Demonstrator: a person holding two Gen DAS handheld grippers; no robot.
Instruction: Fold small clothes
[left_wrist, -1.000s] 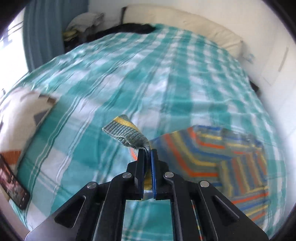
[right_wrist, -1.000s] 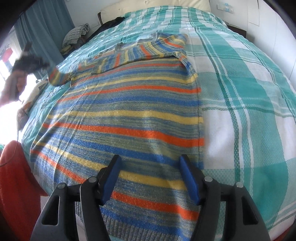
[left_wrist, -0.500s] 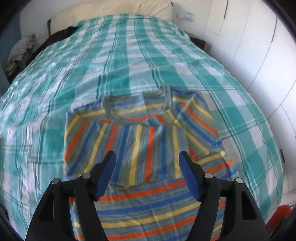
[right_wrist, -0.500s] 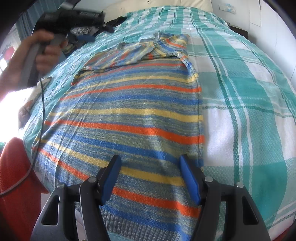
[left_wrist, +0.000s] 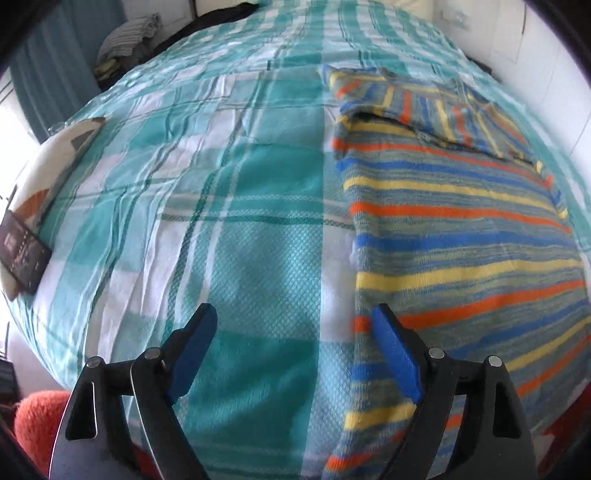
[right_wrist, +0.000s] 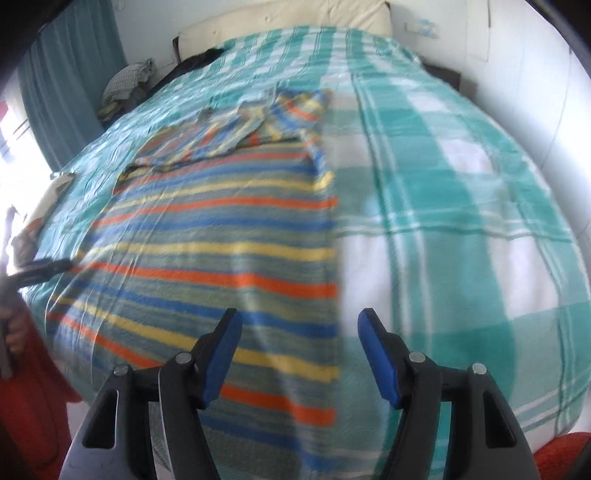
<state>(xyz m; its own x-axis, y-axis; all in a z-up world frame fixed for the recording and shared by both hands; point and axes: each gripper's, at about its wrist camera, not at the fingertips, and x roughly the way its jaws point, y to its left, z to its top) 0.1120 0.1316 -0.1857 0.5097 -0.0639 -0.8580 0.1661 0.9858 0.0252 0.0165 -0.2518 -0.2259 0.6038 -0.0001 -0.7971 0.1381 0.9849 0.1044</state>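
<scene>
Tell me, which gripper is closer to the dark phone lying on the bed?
Left. The left gripper hovers over bare bedspread on the phone's side; the right gripper hovers at the striped sweater's opposite edge.

No readable text anywhere.

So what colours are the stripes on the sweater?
Orange, blue and yellow on a grey-green knit sweater, clearest in the right wrist view.

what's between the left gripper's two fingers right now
In the left wrist view, the open left gripper grips nothing: behind the gap lie the teal checked bedspread and the striped sweater's left edge.
</scene>
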